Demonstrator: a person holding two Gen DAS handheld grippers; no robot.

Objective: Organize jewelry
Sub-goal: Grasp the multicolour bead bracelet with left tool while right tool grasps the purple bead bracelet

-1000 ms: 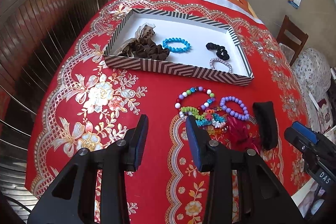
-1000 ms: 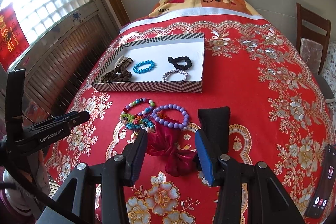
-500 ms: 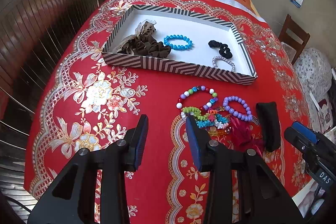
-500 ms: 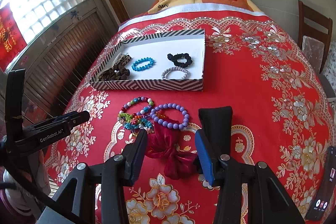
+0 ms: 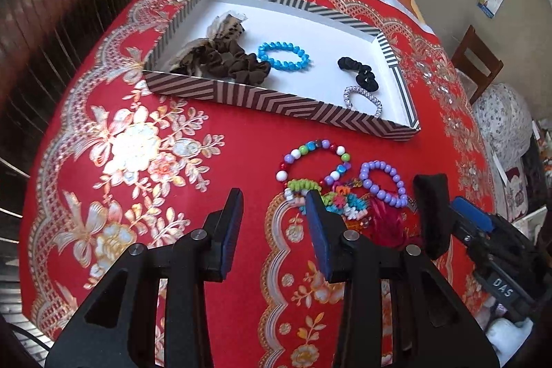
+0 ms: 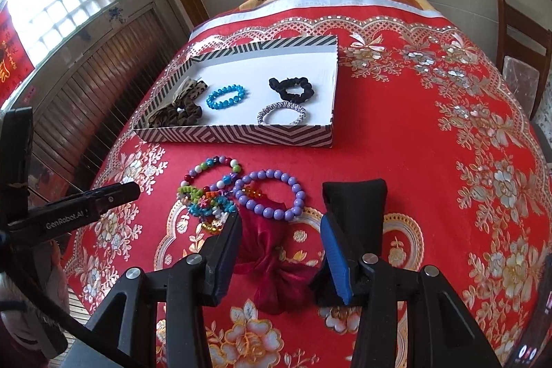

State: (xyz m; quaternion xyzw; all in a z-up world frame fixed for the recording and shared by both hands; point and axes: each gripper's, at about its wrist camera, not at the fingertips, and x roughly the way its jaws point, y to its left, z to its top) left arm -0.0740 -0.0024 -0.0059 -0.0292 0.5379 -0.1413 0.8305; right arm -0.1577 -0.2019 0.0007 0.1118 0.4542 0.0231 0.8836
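Observation:
A striped box with a white floor [image 5: 276, 102] [image 6: 241, 137] holds brown scrunchies [image 5: 224, 56], a blue bead bracelet [image 5: 283, 56], a black scrunchie [image 5: 358, 73] and a silver band [image 5: 364, 99]. In front of it on the red cloth lie a multicolour bead bracelet [image 6: 210, 169], a purple bead bracelet [image 6: 272, 194], small colourful bands [image 6: 207, 204], a dark red scrunchie [image 6: 272, 261] and a black pouch [image 6: 355, 199]. My left gripper [image 5: 272, 226] is open and empty, left of the pile. My right gripper [image 6: 279, 247] is open, its jaws either side of the red scrunchie.
The red floral tablecloth [image 6: 448, 161] covers the table, with bare cloth to the left [image 5: 138, 154] and right. A wooden chair [image 6: 521, 40] stands at the far right. A phone [image 6: 538, 344] lies at the table's right front edge.
Both grippers have moved forward toward the pile and box. The right gripper has dropped closer around the red scrunchie. Both stay open.

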